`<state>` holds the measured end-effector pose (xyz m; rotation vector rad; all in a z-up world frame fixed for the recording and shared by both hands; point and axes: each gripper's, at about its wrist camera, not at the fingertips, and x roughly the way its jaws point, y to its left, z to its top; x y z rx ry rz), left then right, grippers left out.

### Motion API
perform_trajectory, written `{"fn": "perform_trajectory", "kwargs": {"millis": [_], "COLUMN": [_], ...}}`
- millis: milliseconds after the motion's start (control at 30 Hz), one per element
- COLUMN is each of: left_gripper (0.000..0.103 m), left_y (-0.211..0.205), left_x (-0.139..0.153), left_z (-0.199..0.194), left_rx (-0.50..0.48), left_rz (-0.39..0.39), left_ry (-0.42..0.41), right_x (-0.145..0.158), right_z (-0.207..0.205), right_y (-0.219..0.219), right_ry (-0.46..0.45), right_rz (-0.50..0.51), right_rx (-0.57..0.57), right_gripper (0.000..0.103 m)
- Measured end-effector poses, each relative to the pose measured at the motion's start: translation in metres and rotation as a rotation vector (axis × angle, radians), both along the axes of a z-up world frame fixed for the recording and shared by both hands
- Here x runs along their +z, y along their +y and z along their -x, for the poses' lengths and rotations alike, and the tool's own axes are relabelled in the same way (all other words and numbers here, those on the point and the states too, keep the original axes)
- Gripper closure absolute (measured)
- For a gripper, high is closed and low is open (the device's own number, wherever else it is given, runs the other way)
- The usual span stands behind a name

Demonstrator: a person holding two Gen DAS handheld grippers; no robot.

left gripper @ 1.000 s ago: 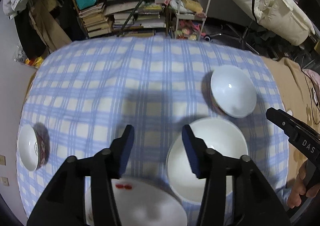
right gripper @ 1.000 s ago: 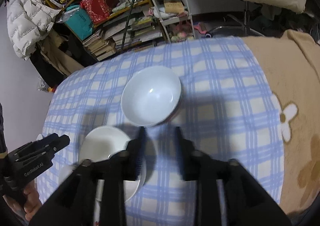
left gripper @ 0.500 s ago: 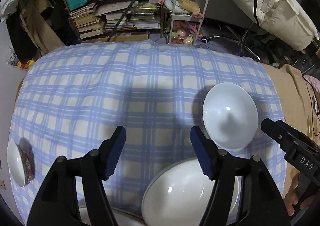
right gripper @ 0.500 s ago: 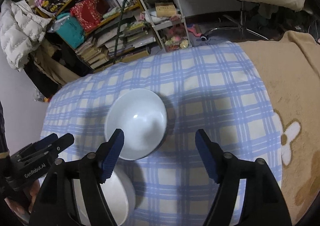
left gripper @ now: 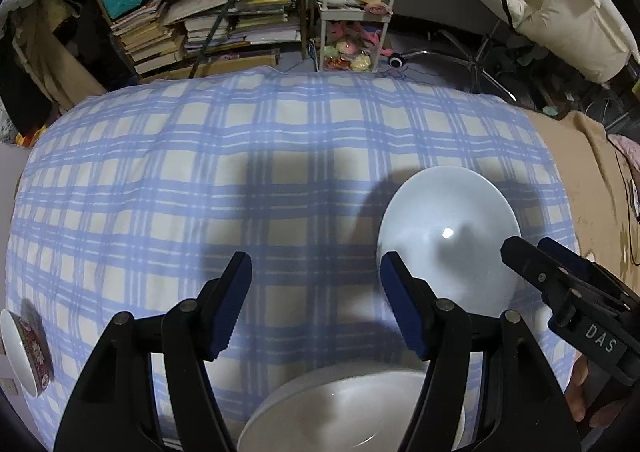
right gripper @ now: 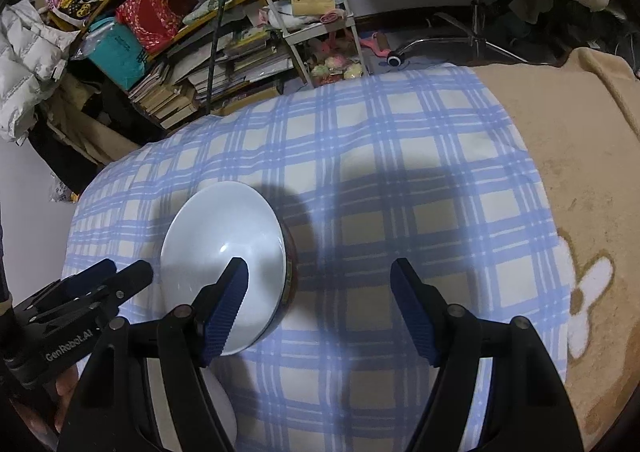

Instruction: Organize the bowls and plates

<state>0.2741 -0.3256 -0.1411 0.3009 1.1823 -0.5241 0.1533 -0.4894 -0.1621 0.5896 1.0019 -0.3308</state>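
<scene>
your left claw (left gripper: 316,302) stands wide, its blue pads (left gripper: 230,310) apart with nothing between them — only the blue-and-white checked cloth (left gripper: 240,180) shows in the gap. your right claw (right gripper: 320,310) is just as wide and just as empty; checked cloth fills its gap too.

the nearest task piece to both is the pale white bowl (left gripper: 448,236). in your left wrist view it sits on the cloth up and to the right of your right-hand pad, whose tip overlaps the bowl's near-left rim in the picture; whether it touches i cannot tell. in your right wrist view the same bowl (right gripper: 224,264) lies to the left of the gap, with your left-hand pad (right gripper: 224,312) crossing over its near rim, and a dark patterned outer wall shows along its right side.

a second, larger white bowl (left gripper: 344,412) lies at the bottom of your left view, under and between the claw's arms, close beneath the camera. a third small bowl (left gripper: 24,352) with a red patterned outside sits at the far left edge of the cloth, well apart from the others.

the tip of your right claw enters the left view at the right, over the pale bowl's near-right rim. to the right of the cloth lies a tan blanket (right gripper: 580,172); behind it, shelves of books (left gripper: 208,24).
</scene>
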Motion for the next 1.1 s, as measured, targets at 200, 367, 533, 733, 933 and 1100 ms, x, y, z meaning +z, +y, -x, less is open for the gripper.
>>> {"fn": "perform_trajectory", "kwargs": {"millis": [200,367,533,733,933,1100], "left_gripper": [0.069,0.085,0.091,0.091,0.091,0.091], "left_y": [-0.010,-0.014,-0.019,-0.021,-0.014,0.003], "left_x": [-0.012,-0.015,-0.020,-0.005,0.024,0.050], "left_z": [-0.005,0.001,0.008,0.018,0.030,0.042], "left_rx": [-0.023,-0.037,-0.071,-0.089,-0.082,-0.070], "left_rz": [0.033,0.070,0.078,0.066,0.067,0.072], "left_ry": [0.085,0.097,0.120,0.069,0.007,-0.037], "right_x": [-0.003,-0.011,-0.016,-0.010,0.012,0.030], "right_z": [-0.005,-0.007,-0.013,-0.010,-0.002,0.006], "right_y": [-0.003,-0.007,0.004,0.011,0.024,0.040], "right_ry": [0.007,-0.043,0.004,0.005,-0.032,-0.057], "right_rz": [-0.004,-0.159,-0.131,-0.086,-0.034,-0.007], "right_rx": [-0.018,-0.010,0.026,0.013,0.019,0.058], "right_gripper": [0.053,0.080,0.088,0.090,0.090,0.090]}}
